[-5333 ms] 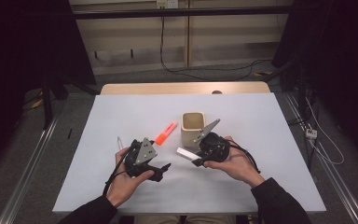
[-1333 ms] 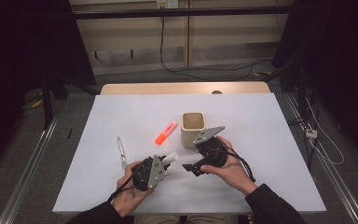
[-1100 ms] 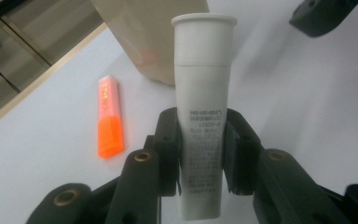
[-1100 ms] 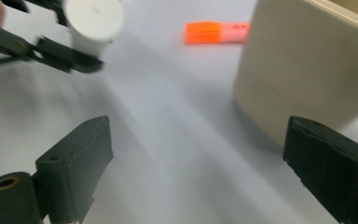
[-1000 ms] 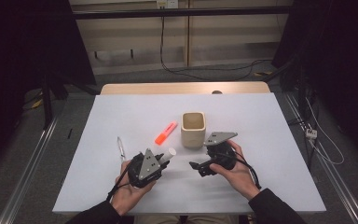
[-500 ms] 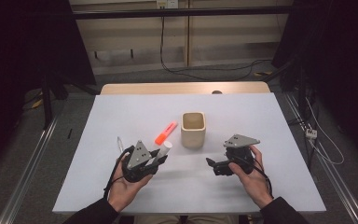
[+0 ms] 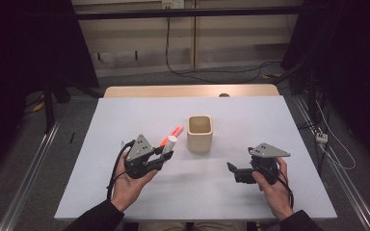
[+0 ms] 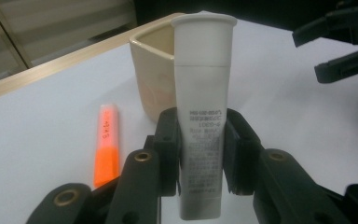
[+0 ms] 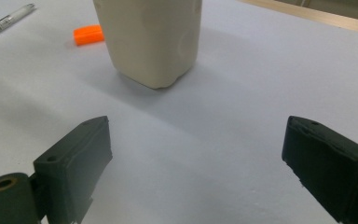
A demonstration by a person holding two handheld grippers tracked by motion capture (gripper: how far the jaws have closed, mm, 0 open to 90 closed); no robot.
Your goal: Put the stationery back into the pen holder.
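White tube (image 8: 200,121) sits clamped btwn the left gripper (image 8: 200,149) pads, cap end pointing fwd, lifted off the table (image 7: 270,120). Beige cup (image 8: 151,77) stands just beyond its tip, slightly left; orange marker (image 8: 106,142) lies left of the jaws. Right gripper (image 9: 198,161) is wide open, holding nothing, cup ahead of it, pen (image 9: 4,21) far left.

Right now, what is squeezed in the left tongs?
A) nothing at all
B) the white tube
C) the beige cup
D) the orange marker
B: in the left gripper view the left tongs press on both sides of the white tube, while the orange marker lies on the table and the beige cup stands behind it.
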